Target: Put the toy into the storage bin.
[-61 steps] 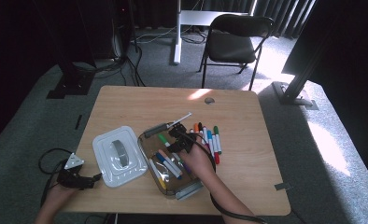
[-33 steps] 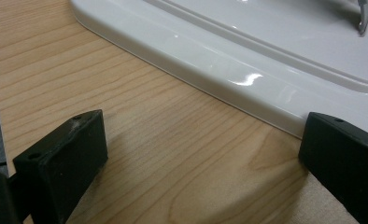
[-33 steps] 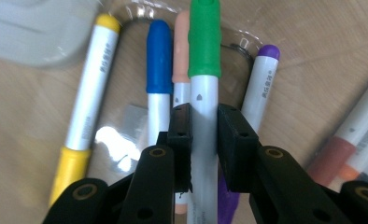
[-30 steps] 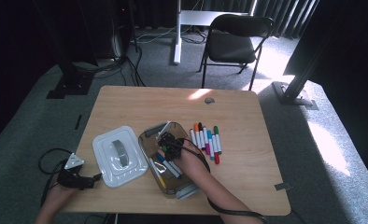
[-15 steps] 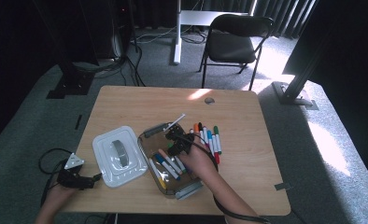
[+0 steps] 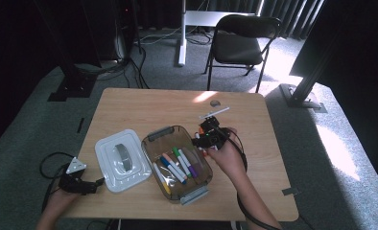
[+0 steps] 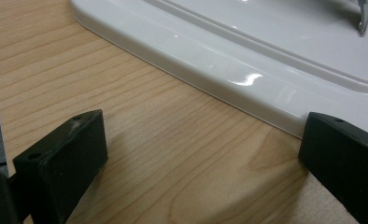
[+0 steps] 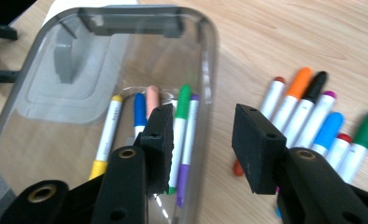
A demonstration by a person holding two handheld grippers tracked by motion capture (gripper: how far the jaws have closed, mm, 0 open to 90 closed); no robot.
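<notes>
— Over the clear box's (image 6: pixel 151 143) 3 o'clock rim, what is the right gripper (image 8: pixel 203 142) doing?
— Its jaws have just been opening, nothing between them. Markers in the box (image 8: pixel 182 116); loose markers (image 8: pixel 313 116) on the tabletop (image 6: pixel 144 108).
— The left gripper (image 7: pixel 196 154)?
— Spread, beside the white lid (image 7: pixel 266 56).

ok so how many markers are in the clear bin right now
5 in the clear bin, lying side by side on its floor: yellow, blue, a pinkish-capped one, green and purple. The right tool's jaw covers part of them, so another could be hidden.
</notes>
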